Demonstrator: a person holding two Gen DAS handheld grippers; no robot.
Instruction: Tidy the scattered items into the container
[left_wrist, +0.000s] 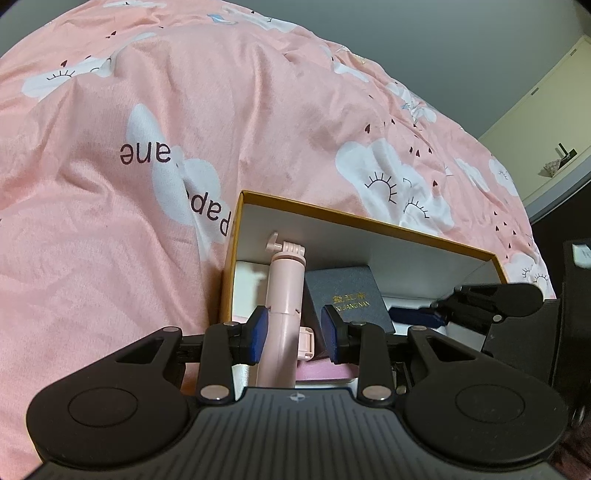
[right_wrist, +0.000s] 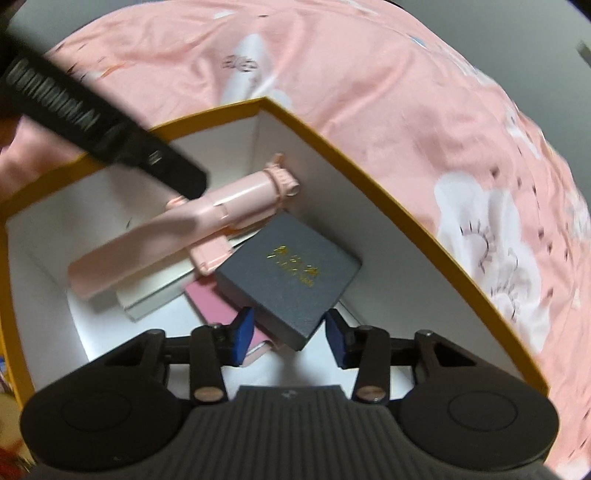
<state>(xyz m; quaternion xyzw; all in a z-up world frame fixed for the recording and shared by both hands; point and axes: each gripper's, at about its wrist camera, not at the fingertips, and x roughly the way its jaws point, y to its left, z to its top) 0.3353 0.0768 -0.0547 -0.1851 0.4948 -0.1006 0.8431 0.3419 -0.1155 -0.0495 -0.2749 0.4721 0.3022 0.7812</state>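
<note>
The container is a box with a yellow rim (left_wrist: 369, 220) (right_wrist: 332, 147) and white inner walls, standing on a pink bedspread. My left gripper (left_wrist: 294, 336) is shut on a pink selfie stick (left_wrist: 282, 291) (right_wrist: 207, 214), which hangs tilted inside the box; its black finger (right_wrist: 177, 170) crosses the right wrist view. A dark grey box with gold lettering (left_wrist: 347, 295) (right_wrist: 288, 280) lies tilted in the container. My right gripper (right_wrist: 290, 339) (left_wrist: 417, 315) stands open just above its near corner, pads apart from it.
Under the grey box lie a pink flat item (right_wrist: 218, 306) and a white flat box (right_wrist: 155, 291). The bedspread (left_wrist: 147, 110) with white clouds rises behind the container. A cream cabinet (left_wrist: 535, 110) stands at the far right.
</note>
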